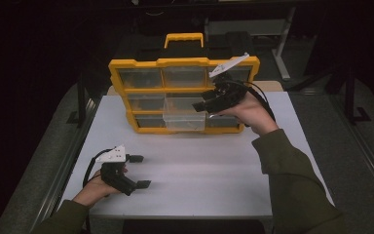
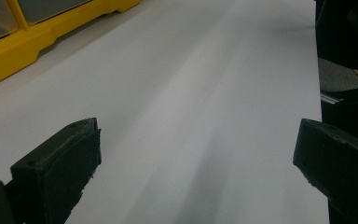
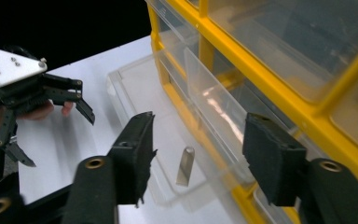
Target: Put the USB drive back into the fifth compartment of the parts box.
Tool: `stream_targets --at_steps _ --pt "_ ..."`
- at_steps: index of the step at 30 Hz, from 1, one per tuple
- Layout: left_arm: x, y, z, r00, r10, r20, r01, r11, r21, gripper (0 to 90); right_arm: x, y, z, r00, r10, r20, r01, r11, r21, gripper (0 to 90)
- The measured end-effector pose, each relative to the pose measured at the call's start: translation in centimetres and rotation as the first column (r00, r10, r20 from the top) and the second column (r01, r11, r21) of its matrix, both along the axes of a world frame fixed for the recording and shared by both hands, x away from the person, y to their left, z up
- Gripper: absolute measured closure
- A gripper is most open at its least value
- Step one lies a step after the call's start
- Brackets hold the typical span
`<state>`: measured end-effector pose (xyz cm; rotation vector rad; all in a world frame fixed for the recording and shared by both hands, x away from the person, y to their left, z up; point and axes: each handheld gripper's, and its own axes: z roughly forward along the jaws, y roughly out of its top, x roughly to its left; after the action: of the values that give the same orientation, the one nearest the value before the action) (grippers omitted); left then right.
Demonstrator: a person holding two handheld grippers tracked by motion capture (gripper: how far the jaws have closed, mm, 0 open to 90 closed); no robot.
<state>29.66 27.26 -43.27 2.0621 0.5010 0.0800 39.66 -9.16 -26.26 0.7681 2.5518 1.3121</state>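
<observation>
A yellow organizer (image 1: 126,64) with clear drawers stands upright at the back of the white table (image 1: 214,170). Its lower middle drawer (image 1: 184,121) is pulled out toward me. In the right gripper view a small flat silver metal piece (image 3: 185,165) lies on the floor of that drawer (image 3: 121,91). My right gripper (image 1: 200,105) hovers just above the drawer, and its jaws stand apart (image 3: 196,154) with the metal piece below the gap, untouched. My left gripper (image 1: 141,170) rests low at the table's front left, open (image 2: 196,158) with nothing between its jaws.
The organizer's yellow base (image 2: 23,46) lies to the far left of the left gripper. A yellow carry handle (image 1: 184,39) tops the box. Bare table stretches between both hands. The left gripper (image 3: 58,140) appears farther off in the right gripper view.
</observation>
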Motion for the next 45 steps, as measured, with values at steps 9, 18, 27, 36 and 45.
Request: stream_targets --at_steps 9,18,27,36,45 --pt "0.0 0.0 -0.1 1.0000 0.001 0.000 -0.001 1.0000 0.001 0.1 -1.0 -1.5 -0.6 0.9995 -0.031 0.012 0.031 1.000 -0.005 29.3" --pt "0.0 0.1 0.0 1.0000 0.005 0.000 -0.005 1.0000 0.001 0.1 -2.3 -3.1 -2.1 0.9984 -0.054 0.019 0.054 0.999 0.001 9.8" --pt "0.0 0.2 -0.1 1.0000 0.004 0.001 -0.004 1.0000 0.006 0.1 -3.0 -3.9 -4.2 0.9970 -0.071 0.032 0.070 0.997 0.017 8.5" --pt "0.0 0.2 -0.1 1.0000 0.006 0.003 -0.006 0.9999 0.013 0.1 -4.1 -4.3 -7.2 0.9943 -0.094 0.050 0.092 0.995 0.030 8.6" --pt "0.0 0.2 -0.1 1.0000 0.006 0.004 -0.006 0.9999 0.016 0.1 -5.2 -4.9 -10.2 0.9922 -0.119 0.037 0.117 0.992 0.054 8.6"
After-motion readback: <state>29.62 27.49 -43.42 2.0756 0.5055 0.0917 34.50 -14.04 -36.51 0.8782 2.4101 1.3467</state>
